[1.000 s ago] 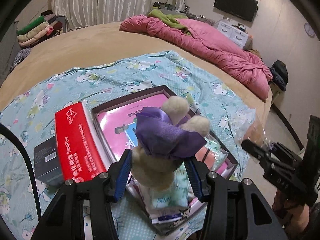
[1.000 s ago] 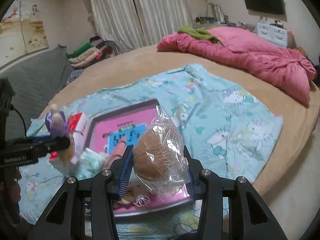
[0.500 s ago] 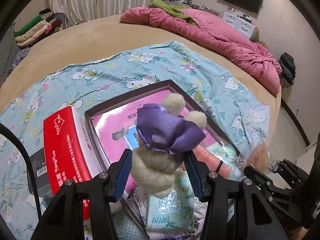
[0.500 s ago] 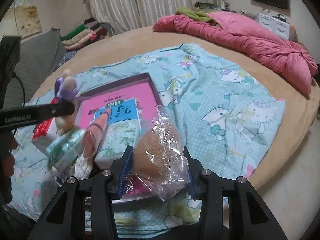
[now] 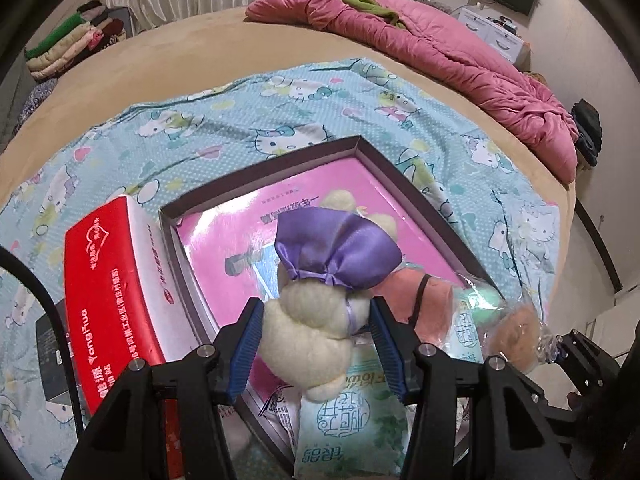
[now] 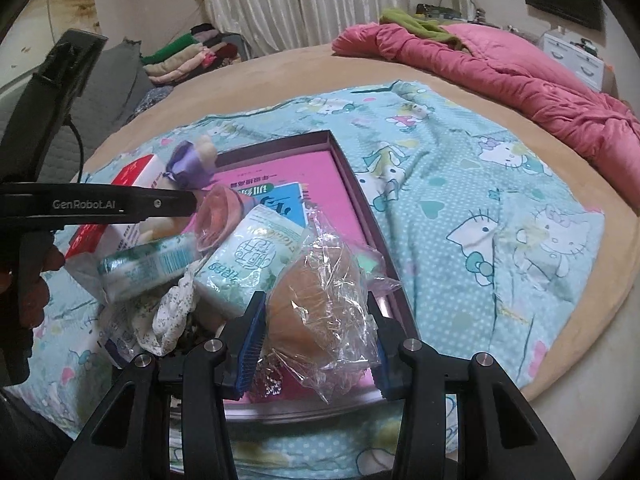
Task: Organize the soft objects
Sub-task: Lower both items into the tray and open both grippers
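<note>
Both grippers are hovering over the shallow box (image 5: 404, 168) — left gripper (image 5: 316, 344) clamping a cream plush toy (image 5: 312, 332), right gripper (image 6: 316, 336) gripping a plastic-wrapped bun (image 6: 320, 300) — apparently for stowing.

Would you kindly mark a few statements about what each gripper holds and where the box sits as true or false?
1. The left gripper holds a cream plush toy with a purple bow. True.
2. The right gripper is empty. False: its jaws clamp a brown item in clear plastic wrap.
3. The red tissue box lies inside the shallow box. False: it stands outside, beside it.
4. A pink quilt lies on the bed's far side. True.
</note>
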